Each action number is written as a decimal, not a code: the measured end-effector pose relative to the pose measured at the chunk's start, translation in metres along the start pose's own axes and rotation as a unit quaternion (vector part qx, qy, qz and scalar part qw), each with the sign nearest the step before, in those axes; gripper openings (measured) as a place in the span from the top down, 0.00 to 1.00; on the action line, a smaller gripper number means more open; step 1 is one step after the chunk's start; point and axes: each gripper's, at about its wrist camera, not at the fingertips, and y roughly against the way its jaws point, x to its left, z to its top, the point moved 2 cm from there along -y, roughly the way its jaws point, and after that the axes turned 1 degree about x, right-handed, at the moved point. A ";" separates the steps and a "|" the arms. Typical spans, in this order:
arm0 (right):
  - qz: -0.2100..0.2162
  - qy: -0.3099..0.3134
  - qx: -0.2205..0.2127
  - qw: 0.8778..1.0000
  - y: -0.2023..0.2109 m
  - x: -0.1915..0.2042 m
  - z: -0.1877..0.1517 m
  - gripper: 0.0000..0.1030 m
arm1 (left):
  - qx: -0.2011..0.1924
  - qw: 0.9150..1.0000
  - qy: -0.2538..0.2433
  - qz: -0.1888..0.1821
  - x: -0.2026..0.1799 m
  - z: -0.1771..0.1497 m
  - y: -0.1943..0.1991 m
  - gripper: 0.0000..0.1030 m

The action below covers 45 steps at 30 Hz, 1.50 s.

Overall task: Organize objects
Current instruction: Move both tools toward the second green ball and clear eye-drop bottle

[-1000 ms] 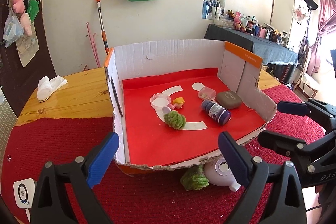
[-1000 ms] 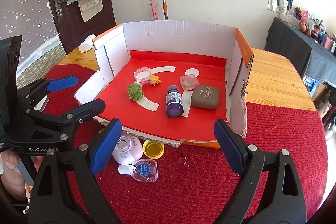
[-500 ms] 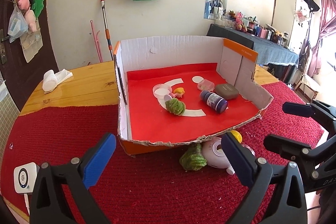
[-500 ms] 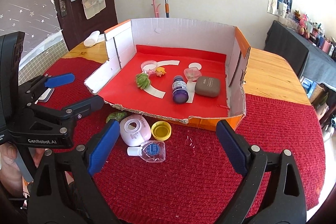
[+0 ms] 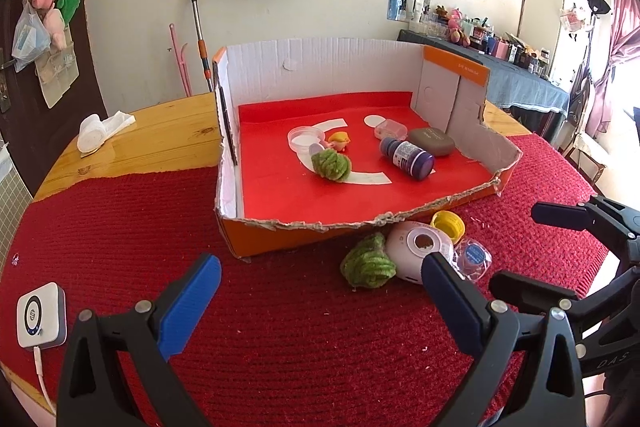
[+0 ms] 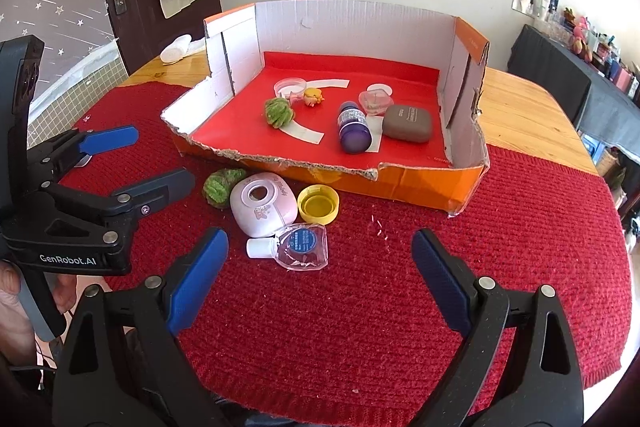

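Observation:
An open cardboard box (image 5: 320,227) (image 6: 400,183) with a red floor holds a green yarn ball (image 5: 331,166), a purple bottle (image 6: 353,127), a grey case (image 6: 408,123), a yellow toy (image 5: 339,140) and small clear tubs. On the red mat in front of it lie a second green yarn ball (image 5: 368,266) (image 6: 220,186), a pink round case (image 6: 263,203), a yellow cap (image 6: 319,203) and a clear eye-drop bottle (image 6: 298,247). My left gripper (image 5: 316,303) and right gripper (image 6: 320,259) are both open and empty, held back from these.
A white device (image 5: 41,315) with a cable lies on the mat at the near left. A rolled white cloth (image 5: 100,131) rests on the wooden table behind. A door, a wall with hanging bags and a cluttered side table stand beyond.
Both grippers have drawn back from the box and risen. The loose items in front of the box have come fully into view. Both stay open.

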 end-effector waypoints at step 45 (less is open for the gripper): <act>0.023 0.004 0.028 0.999 -0.032 0.007 -0.012 0.47 | 0.054 0.997 -0.018 -0.053 -0.012 -0.002 -0.049 0.50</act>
